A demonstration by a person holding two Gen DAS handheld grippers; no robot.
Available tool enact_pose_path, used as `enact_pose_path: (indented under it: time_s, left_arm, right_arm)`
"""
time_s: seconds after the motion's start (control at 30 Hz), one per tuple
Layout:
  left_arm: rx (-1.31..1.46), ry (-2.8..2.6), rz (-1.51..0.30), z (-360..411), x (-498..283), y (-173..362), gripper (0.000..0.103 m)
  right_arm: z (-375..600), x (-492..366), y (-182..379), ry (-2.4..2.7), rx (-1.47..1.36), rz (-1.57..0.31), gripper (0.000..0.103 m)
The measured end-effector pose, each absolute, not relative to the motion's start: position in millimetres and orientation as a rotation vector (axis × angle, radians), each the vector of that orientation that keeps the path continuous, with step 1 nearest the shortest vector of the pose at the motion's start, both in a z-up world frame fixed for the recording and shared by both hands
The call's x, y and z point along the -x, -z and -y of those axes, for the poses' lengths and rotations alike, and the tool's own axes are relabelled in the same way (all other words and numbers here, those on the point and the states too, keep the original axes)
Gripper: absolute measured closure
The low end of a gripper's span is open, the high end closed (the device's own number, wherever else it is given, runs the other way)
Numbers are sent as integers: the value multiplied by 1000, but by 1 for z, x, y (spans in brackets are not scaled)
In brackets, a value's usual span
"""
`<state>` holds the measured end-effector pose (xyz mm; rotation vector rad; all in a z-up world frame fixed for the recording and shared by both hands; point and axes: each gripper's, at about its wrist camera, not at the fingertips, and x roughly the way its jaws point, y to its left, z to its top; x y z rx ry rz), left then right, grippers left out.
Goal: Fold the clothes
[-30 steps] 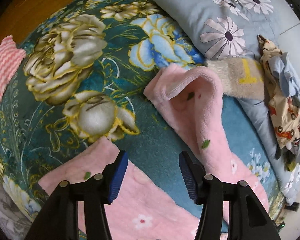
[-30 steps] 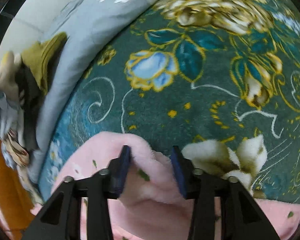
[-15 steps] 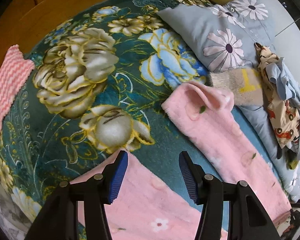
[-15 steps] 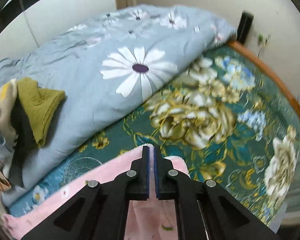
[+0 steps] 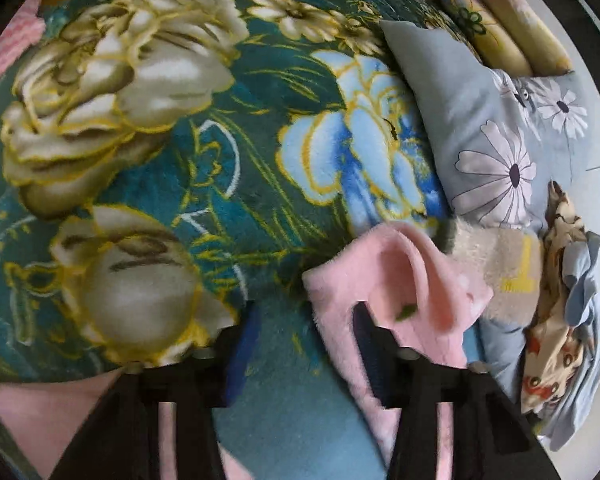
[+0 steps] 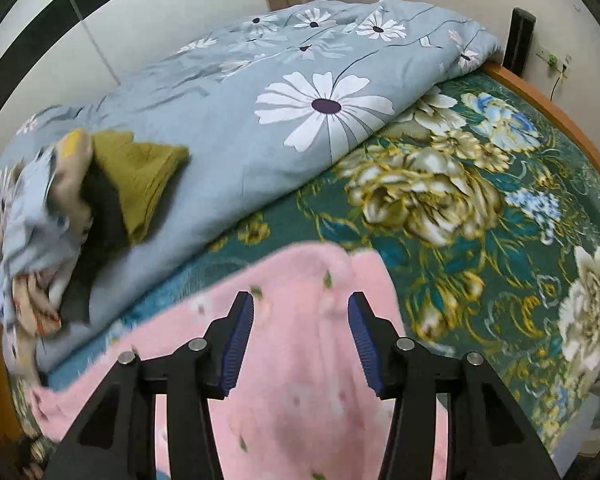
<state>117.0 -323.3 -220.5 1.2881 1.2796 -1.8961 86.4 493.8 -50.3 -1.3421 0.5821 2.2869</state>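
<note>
Low in the right wrist view, the right gripper (image 6: 300,336) has its blue pads spread wide with nothing between them; half a second ago they were pressed together. Below it the pink fleece garment (image 6: 308,360) lies spread across the lower centre of the frame, its far edge resting on the green floral blanket (image 6: 480,280). Toward the upper left, the grey daisy-print quilt (image 6: 260,112) carries a heap of clothes (image 6: 80,200) at the left edge, an olive piece on top.

At the bottom of the left wrist view, the left gripper (image 5: 300,354) is also apart and has come closer to the garment than before: its right finger now overlaps the curled pink edge (image 5: 412,280), lower right of centre, though I cannot tell whether it touches. A beige fuzzy item (image 5: 496,264) sits just right of that edge.
</note>
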Motion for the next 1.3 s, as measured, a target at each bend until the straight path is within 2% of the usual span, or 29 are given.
enact_pose_path:
  time_s: [0.1, 0.17, 0.37, 0.43, 0.53, 0.63, 0.73, 0.77, 0.8, 0.83, 0.9, 1.1, 1.17, 1.2, 1.23, 1.3]
  left_arm:
    - [-1321, 1934, -1251, 320, -107, 225, 96]
    - [-1299, 1977, -1212, 317, -102, 216, 101]
    - [-1086, 2193, -1232, 323, -133, 127, 103]
    - [-1036, 2248, -1133, 331, -149, 107, 103]
    - [-1134, 2235, -972, 350, -153, 113, 103]
    - [-1250, 2173, -1129, 366, -145, 149, 102]
    - [-1272, 2242, -1166, 359, -127, 157, 101]
    - [-1292, 2268, -1163, 354, -117, 160, 97]
    - [-1326, 2283, -1149, 351, -106, 164, 86]
    - [-1358, 2282, -1116, 349, -92, 171, 71]
    - [-1377, 2258, -1067, 349, -75, 183, 57]
    - [-1472, 2240, -968, 351, -28, 205, 49]
    - [-1520, 2240, -896, 341, -18, 207, 52]
    - [-1544, 2240, -859, 337, -13, 208, 71]
    - [-1559, 2246, -840, 332, -11, 209, 98]
    - [-1560, 2270, -773, 323, -10, 205, 97]
  right_arm:
    - [-482, -111, 56, -2267, 1387, -535, 53]
    - [-475, -124, 60, -2242, 1411, -537, 53]
    - [-466, -150, 50, -2232, 1347, -669, 53]
    - [-460, -156, 42, -2250, 1317, -690, 53]
    - [-448, -158, 45, -2249, 1333, -705, 53]
    - [-436, -154, 56, -2224, 1375, -726, 53]
    - [-422, -151, 63, -2227, 1403, -758, 53]
    - [-416, -151, 64, -2235, 1415, -755, 53]
    - [-410, -150, 64, -2243, 1427, -743, 53]
    - [-407, -150, 64, -2248, 1435, -730, 53]
    - [-401, -153, 62, -2255, 1444, -700, 53]
    - [-397, -168, 57, -2233, 1446, -675, 53]
    - [-399, -174, 58, -2212, 1445, -683, 53]
    - [-401, -176, 59, -2202, 1448, -692, 53]
    - [-402, -178, 61, -2190, 1450, -702, 53]
    - [-402, -182, 62, -2177, 1449, -718, 53]
